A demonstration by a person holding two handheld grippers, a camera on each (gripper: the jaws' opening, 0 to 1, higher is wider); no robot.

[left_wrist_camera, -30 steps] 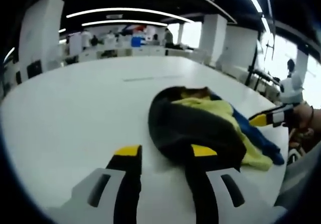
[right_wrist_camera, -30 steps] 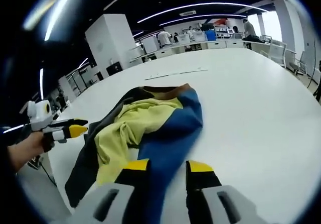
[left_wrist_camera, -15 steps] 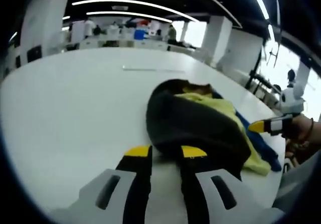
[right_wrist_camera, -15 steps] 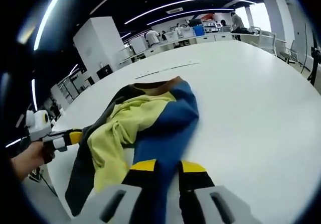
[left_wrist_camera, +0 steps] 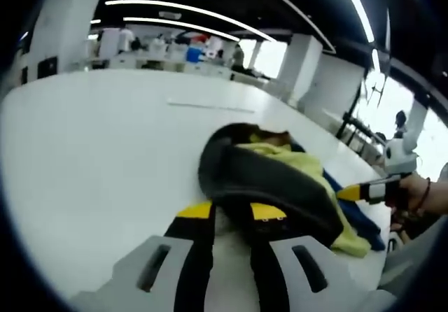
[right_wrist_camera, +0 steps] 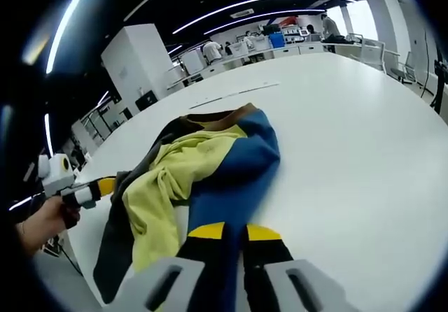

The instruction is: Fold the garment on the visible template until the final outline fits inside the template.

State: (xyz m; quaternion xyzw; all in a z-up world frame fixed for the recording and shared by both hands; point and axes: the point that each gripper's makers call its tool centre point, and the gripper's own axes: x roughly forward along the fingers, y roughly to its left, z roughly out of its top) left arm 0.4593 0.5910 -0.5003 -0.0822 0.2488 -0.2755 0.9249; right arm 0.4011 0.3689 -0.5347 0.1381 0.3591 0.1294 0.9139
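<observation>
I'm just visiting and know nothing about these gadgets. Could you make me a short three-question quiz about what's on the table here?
1. True or false: the garment is spread flat on the white table.
2. The right gripper is closed on which part of it? A yellow, B blue, C dark.
3. The left gripper grips the ____ coloured fabric.

Key: 1 false, it lies crumpled in a heap; 2 B; 3 dark.
</observation>
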